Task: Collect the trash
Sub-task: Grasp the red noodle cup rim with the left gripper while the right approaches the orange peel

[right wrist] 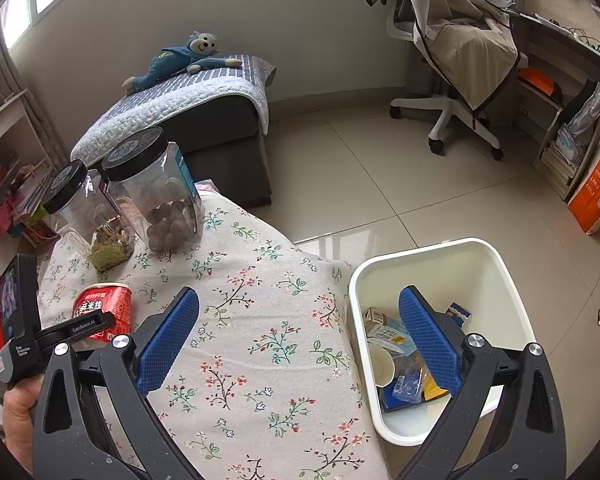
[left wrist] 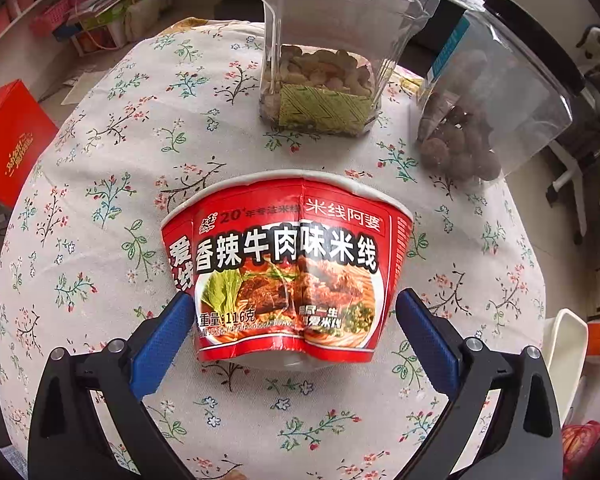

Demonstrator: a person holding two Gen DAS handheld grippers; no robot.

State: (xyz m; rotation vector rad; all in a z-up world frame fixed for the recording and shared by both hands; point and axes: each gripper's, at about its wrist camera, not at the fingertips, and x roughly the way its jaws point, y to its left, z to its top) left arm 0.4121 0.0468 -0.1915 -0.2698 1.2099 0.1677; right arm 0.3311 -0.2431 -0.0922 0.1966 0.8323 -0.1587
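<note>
Straddling the red noodle cup, the left gripper has its jaws spread wide, one blue pad on each side of the cup's lower part; left pad sits right at the cup wall, contact unclear, right pad shows a gap. Cup is dented, standing rim-down on the floral tablecloth, just in front of two clear jars: nut jar and jar of brown balls, whose top is cut off by the frame edge. Left view shows cup print close up but nearly none of the bin, only a white sliver at right. Right view alone shows the white trash bin on the floor beside the table, holding a paper cup, wrappers and small boxes, details hard to read. Right gripper is spread open, empty, above the table edge and bin. There the cup is half hidden behind the left gripper body, with a hand below it.
</note>
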